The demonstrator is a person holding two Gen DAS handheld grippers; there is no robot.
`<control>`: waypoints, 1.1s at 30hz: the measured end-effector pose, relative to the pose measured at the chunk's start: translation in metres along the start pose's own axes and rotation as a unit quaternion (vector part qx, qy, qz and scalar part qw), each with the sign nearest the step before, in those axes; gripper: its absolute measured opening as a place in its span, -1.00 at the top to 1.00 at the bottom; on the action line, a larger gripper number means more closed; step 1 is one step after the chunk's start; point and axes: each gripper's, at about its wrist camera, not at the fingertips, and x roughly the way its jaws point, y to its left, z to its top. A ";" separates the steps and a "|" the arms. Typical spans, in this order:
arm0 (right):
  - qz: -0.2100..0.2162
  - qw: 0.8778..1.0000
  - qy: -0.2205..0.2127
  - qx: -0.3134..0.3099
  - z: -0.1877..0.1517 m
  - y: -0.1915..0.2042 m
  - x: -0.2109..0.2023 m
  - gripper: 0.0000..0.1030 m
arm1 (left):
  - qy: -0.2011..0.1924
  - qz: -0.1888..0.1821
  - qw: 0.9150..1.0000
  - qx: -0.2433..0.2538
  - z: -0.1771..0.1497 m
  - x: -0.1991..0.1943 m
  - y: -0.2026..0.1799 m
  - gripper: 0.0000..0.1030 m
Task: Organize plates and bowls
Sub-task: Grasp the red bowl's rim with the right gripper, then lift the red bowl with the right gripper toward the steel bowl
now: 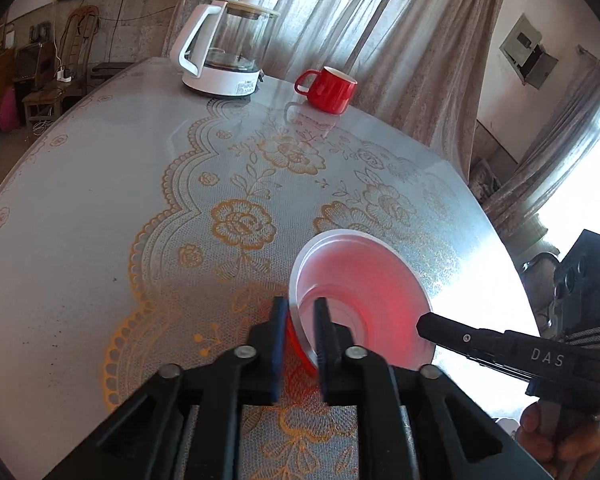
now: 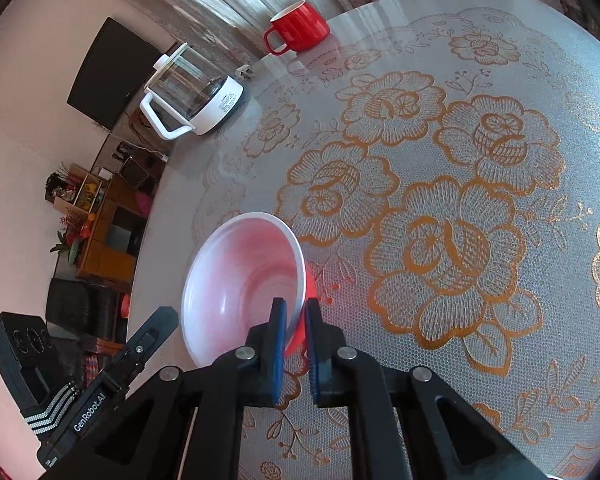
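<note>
Red-and-white bowl (image 1: 356, 292) sits on the table (image 1: 100, 216), left gripper (image 1: 302, 334) and right gripper (image 2: 296, 332) clenched on opposite rim edges, apparently for a steady two-handed lift.

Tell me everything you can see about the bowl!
The bowl is round, white inside with a pinkish glow, and red outside. It looks like thin plastic. It is empty, right way up, on the flowery tablecloth. Two tongs pinch its rim from opposite sides: the left tongs and the right tongs, each with one finger inside and one outside.
</note>
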 end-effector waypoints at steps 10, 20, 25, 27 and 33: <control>0.021 0.999 -0.019 -0.037 -0.015 0.013 -0.030 0.91 | -0.033 -0.026 0.999 -0.005 -0.020 -0.053 -0.003 0.88; 0.051 0.997 -0.027 -0.049 -0.057 0.027 -0.056 0.91 | -0.068 0.007 0.998 0.006 -0.065 -0.100 -0.008 0.86; 0.054 0.996 -0.011 -0.066 -0.082 0.035 -0.060 0.91 | -0.056 0.013 0.998 -0.022 -0.095 -0.114 0.006 0.86; 0.053 0.996 0.002 -0.078 -0.093 0.041 -0.058 0.91 | -0.052 0.014 0.998 -0.031 -0.107 -0.122 0.012 0.86; 0.054 0.992 0.036 -0.105 -0.124 0.054 -0.056 0.89 | -0.024 0.005 0.998 -0.065 -0.140 -0.144 0.030 0.85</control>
